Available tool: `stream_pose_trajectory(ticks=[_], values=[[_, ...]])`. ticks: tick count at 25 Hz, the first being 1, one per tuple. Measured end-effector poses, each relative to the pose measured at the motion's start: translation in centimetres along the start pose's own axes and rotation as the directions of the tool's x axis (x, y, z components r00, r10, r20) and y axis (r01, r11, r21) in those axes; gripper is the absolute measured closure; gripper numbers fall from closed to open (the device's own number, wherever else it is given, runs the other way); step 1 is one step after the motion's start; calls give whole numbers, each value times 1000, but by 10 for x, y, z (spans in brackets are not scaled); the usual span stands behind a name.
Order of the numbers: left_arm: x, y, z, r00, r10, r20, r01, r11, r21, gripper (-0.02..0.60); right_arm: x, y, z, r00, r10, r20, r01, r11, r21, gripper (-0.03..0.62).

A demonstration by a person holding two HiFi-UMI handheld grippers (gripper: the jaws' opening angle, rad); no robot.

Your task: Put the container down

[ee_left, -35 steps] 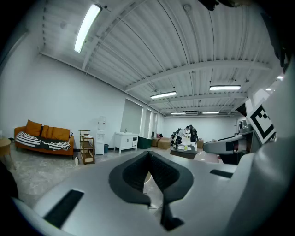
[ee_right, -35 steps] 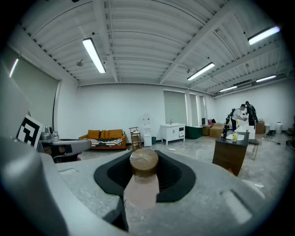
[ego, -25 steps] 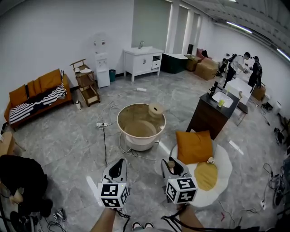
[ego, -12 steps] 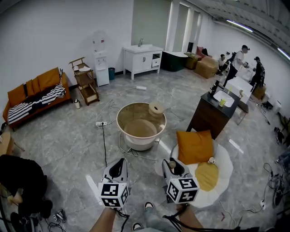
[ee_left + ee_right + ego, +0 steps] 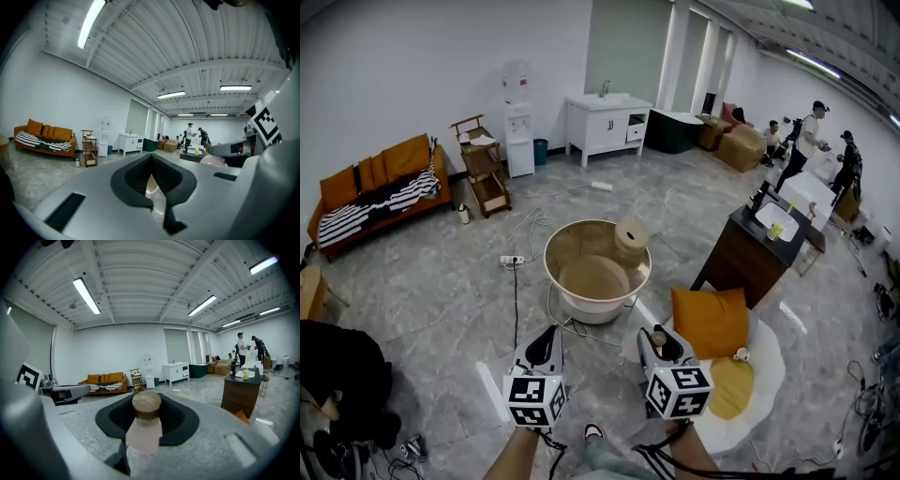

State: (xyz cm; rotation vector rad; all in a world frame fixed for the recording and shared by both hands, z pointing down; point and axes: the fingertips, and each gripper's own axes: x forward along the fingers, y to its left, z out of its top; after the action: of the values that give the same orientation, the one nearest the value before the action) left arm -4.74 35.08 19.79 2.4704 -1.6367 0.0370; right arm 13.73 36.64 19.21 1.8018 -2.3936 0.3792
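My right gripper (image 5: 654, 339) is shut on the container (image 5: 143, 426), a pale pink see-through bottle with a brown cork-like lid (image 5: 146, 404). The bottle stands upright between the dark pads, and its lid (image 5: 655, 338) shows at the jaw tips in the head view. My left gripper (image 5: 547, 337) is level with it on the left, its jaws together with nothing between them; in the left gripper view its fingertips meet at the far end (image 5: 151, 156). Both grippers are held out over the grey stone floor, well above it.
A round beige tub (image 5: 572, 246) stands on the floor just ahead, with a tan cylinder (image 5: 630, 239) on its far rim. An orange cushion (image 5: 710, 322) lies on a white and yellow rug (image 5: 766, 353) at the right. Behind it stands a dark sink cabinet (image 5: 745, 258). Cables and a power strip (image 5: 510, 260) lie left of the tub.
The whole view has moved forward across the room, so the tub and cushion sit lower and nearer. Both grippers keep their place in the view and their jaws look unchanged.
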Motion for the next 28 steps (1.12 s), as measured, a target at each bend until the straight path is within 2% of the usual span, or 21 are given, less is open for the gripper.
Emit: stream_pose_trajectory(ticks=[16,28], values=[[123,32,27,998,69,7,-69,998,4,578,121,-53,50,998,59,6,-59,998,-32,464],[181,49,32,995,103,1,-103,995,1,578,179,-85,68,997,76,7,-76,997,-34,464]])
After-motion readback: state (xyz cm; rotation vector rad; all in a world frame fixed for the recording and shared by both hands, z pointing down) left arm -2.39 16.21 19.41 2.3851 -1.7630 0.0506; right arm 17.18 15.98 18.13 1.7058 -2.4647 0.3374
